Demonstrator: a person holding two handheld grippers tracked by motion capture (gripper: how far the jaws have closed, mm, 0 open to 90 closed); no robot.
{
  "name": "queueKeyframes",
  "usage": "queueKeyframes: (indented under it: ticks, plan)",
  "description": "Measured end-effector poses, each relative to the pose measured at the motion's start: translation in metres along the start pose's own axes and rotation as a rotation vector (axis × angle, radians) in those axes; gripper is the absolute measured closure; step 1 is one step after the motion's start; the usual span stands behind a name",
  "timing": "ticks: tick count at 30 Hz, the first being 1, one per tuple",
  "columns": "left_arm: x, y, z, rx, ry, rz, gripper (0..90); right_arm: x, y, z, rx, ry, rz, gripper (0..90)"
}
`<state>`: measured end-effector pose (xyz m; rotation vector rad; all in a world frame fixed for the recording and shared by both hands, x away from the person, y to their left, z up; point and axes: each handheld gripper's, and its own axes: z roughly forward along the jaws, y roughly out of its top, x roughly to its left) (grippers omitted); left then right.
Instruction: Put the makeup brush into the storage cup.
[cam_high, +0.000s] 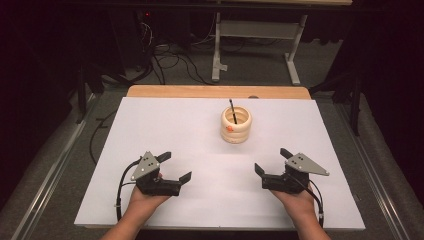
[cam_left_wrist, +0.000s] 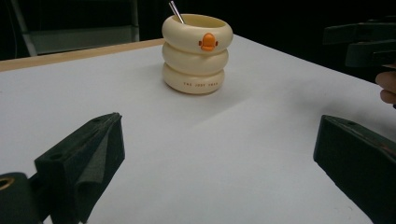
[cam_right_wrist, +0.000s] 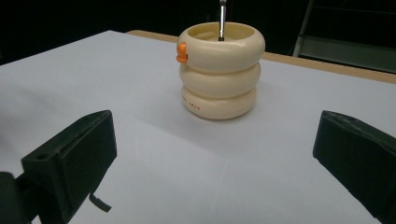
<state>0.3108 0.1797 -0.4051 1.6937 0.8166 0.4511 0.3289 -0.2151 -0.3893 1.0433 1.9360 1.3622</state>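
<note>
While the cream ringed cup (cam_high: 236, 125) is standing toward the desk's (cam_high: 150, 125) far edge, I am holding both tools near the front edge. Left gripper (cam_high: 177, 167) and right gripper (cam_high: 270, 161) are gaping, jaws released, grasping nothing.

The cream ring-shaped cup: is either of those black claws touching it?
Apart. The high view shows bare white table between the cup and both the left gripper and the right gripper.

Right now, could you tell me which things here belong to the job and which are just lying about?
Job:
cream ringed holder
thin stick standing in it
left gripper, open
right gripper, open

Lying about:
white table frame behind
floor cables
</note>
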Motion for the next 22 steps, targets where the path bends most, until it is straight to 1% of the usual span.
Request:
queueKeyframes:
  ticks: [2,3,5,7,9,12,15,16,18,19,22]
  plan:
    - [0.0,-0.001,0.0,0.001,0.003,-0.006,2.7,0.0,-0.001,-0.005,0.004,-0.004,0.003,1.2]
    - [0.0,-0.001,0.0,0.002,0.004,-0.007,2.7,0.0,-0.001,-0.006,0.002,-0.007,-0.005,1.1]
    - [0.0,-0.001,0.0,0.0,0.006,-0.014,2.7,0.0,-0.003,-0.011,-0.017,-0.017,-0.02,1.2]
    - [-0.002,-0.001,-0.001,0.003,0.007,-0.017,2.8,-0.001,-0.005,-0.015,-0.027,-0.022,-0.021,1.2]
    - [-0.005,0.001,-0.004,-0.009,-0.004,-0.034,2.8,-0.002,-0.009,-0.019,-0.028,-0.02,-0.004,1.1]
    - [-0.012,0.004,-0.007,-0.018,-0.01,-0.001,2.9,-0.003,-0.015,-0.021,-0.02,-0.024,-0.011,1.2]
    - [-0.012,0.002,-0.004,-0.007,-0.01,-0.006,3.0,-0.004,-0.018,-0.019,-0.014,-0.022,-0.014,1.2]
    - [-0.011,0.002,-0.003,-0.001,-0.011,-0.009,3.0,-0.004,-0.018,-0.018,-0.011,-0.024,-0.006,1.2]
    - [-0.01,0.0,-0.002,0.005,-0.011,-0.009,3.0,-0.004,-0.019,-0.018,-0.009,-0.023,-0.007,1.1]
    - [-0.009,0.0,-0.002,0.006,-0.011,-0.008,3.0,-0.004,-0.019,-0.018,-0.012,-0.027,-0.018,1.2]
    - [-0.008,0.0,-0.002,0.005,-0.009,-0.003,2.9,-0.004,-0.019,-0.018,-0.012,-0.031,-0.016,1.2]
